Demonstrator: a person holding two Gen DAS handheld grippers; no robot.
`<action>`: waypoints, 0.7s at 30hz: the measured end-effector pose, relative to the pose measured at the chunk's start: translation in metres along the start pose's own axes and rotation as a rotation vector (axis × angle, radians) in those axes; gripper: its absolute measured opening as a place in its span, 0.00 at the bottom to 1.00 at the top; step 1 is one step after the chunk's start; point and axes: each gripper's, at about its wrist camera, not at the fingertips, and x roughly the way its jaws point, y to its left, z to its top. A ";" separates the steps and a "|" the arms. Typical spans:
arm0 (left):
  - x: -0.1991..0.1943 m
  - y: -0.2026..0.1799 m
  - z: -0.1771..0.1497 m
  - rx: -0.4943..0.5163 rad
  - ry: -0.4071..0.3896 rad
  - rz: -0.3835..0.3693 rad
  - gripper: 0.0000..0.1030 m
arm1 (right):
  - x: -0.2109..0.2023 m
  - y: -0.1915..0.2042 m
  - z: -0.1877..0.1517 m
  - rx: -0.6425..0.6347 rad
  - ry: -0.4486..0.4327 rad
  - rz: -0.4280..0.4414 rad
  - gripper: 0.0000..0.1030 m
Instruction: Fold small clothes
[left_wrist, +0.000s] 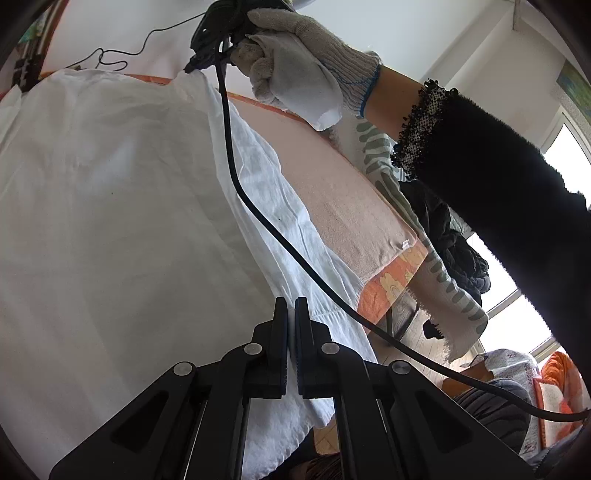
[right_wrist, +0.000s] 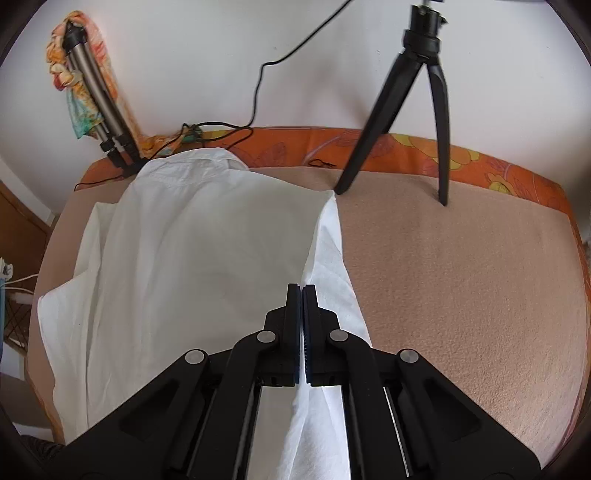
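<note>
A white shirt (right_wrist: 203, 240) lies spread on a peach blanket (right_wrist: 461, 277), collar toward the far wall. My right gripper (right_wrist: 302, 291) is shut on the shirt's right edge, and a strip of white cloth runs down between its fingers. In the left wrist view the same shirt (left_wrist: 110, 184) fills the left half. My left gripper (left_wrist: 291, 306) is shut on its near hem, with cloth showing between the pads. Far up in that view a gloved hand (left_wrist: 295, 66) holds the right gripper (left_wrist: 195, 62), which pinches a lifted corner of the shirt.
A black tripod (right_wrist: 424, 92) stands on the blanket at the back right, and a silver tripod (right_wrist: 99, 103) leans at the back left. A black cable (left_wrist: 258, 214) hangs across the shirt. A grey-patterned cloth (left_wrist: 443, 288) and dark clothes (left_wrist: 454, 240) lie off the blanket's right edge.
</note>
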 end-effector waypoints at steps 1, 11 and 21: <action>-0.003 0.001 -0.002 -0.006 -0.002 -0.003 0.02 | 0.000 0.012 -0.001 -0.024 -0.002 0.006 0.02; 0.005 0.007 -0.015 -0.031 0.021 0.046 0.02 | 0.005 0.068 -0.019 -0.112 0.045 0.071 0.32; -0.002 0.002 -0.015 -0.021 -0.009 0.062 0.02 | -0.057 -0.057 -0.095 0.132 0.010 -0.048 0.48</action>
